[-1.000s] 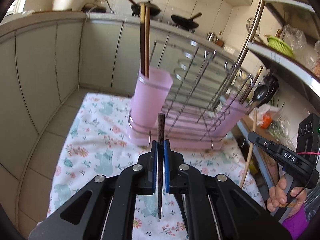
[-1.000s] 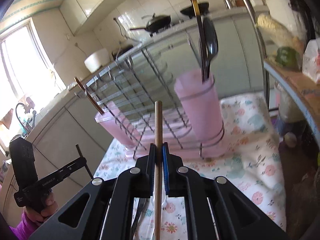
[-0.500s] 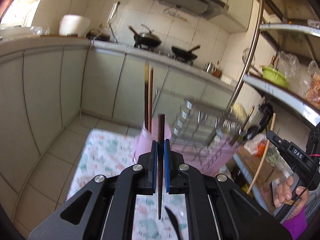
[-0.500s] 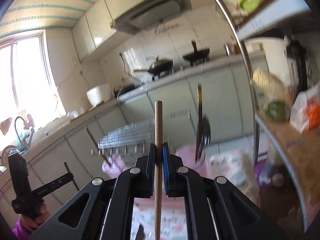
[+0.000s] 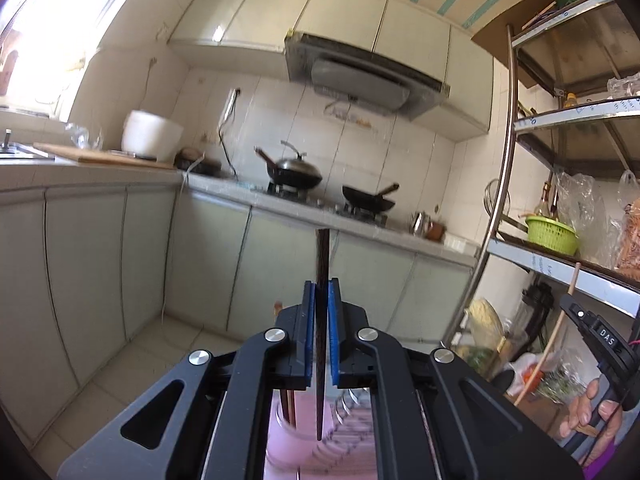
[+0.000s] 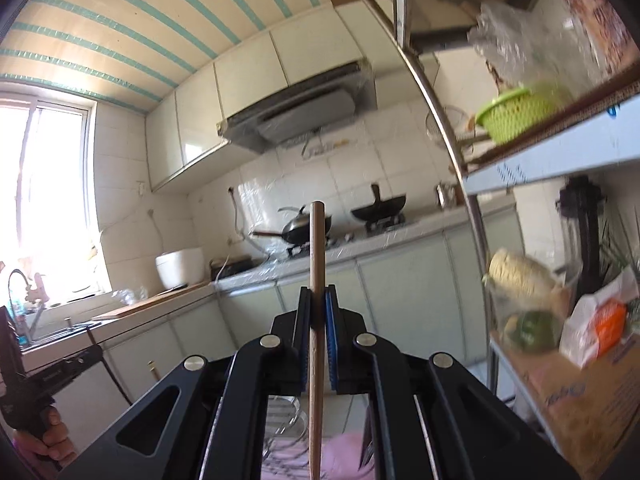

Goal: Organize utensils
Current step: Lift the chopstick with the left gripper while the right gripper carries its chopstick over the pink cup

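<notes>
Your left gripper (image 5: 321,300) has its blue-padded jaws closed tight on a dark brown wooden chopstick (image 5: 321,264), which stands upright; its blunt end rises above the jaws and its tapered tip hangs just over the pink plastic utensil cup (image 5: 298,436) below. Two more brown chopsticks (image 5: 289,406) already stand in that cup, partly hidden behind the jaws. Beside the cup, to its right, you can see the chrome wire dish rack (image 5: 352,408) with its pink tray.

Your right gripper (image 6: 318,304) has its jaws clamped on a pale wooden chopstick (image 6: 317,264), also upright, its lower end reaching down over a second pink plastic cup (image 6: 344,452). A dark utensil (image 6: 366,438) shows in that cup, too hidden to name. The rack's wires (image 6: 282,408) sit just left of it.

Nothing stands between either chopstick and its cup. Your right hand (image 5: 588,412) shows at the far right of the left view.

Around you: a steel shelf unit (image 5: 568,116) carrying a lime-green plastic basket (image 5: 552,234), pale green cabinets, a counter with two black woks (image 5: 296,170), a white rice cooker (image 5: 151,136), a grey range hood (image 5: 360,74), white wall tiles and a striped ceiling.
</notes>
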Demonstrator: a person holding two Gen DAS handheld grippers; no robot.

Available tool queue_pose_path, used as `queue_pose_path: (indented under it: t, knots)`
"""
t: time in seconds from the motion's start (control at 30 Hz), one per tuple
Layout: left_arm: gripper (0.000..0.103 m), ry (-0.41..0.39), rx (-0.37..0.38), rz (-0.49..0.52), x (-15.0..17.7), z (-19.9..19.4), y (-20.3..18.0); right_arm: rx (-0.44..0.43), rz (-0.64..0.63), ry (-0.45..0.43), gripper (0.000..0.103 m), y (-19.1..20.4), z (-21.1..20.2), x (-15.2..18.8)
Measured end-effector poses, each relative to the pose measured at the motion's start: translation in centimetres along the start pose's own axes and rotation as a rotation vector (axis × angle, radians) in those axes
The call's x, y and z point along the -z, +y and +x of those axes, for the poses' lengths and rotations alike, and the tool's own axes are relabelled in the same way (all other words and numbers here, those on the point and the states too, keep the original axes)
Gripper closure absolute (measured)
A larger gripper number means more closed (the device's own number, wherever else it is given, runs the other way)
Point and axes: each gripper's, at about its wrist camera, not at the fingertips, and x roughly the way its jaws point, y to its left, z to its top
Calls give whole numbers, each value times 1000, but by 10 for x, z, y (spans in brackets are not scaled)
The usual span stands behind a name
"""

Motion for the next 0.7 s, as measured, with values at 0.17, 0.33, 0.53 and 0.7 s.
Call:
queue_pose_path:
  t: [0.17, 0.33, 0.53, 0.7]
  knots:
    - [98, -17, -32, 36, 4, 21, -6, 35, -22, -37, 96, -6, 18, 2]
    - [98, 9, -66, 74, 17, 39, -6, 43, -38, -71, 96, -10, 28, -1]
    - [98, 67, -81, 77, 32, 54, -1, 41, -54, -115, 96, -8, 31, -6]
    - [98, 117, -76, 73, 47, 59, 2, 48, -49, -69, 96, -13, 44, 2]
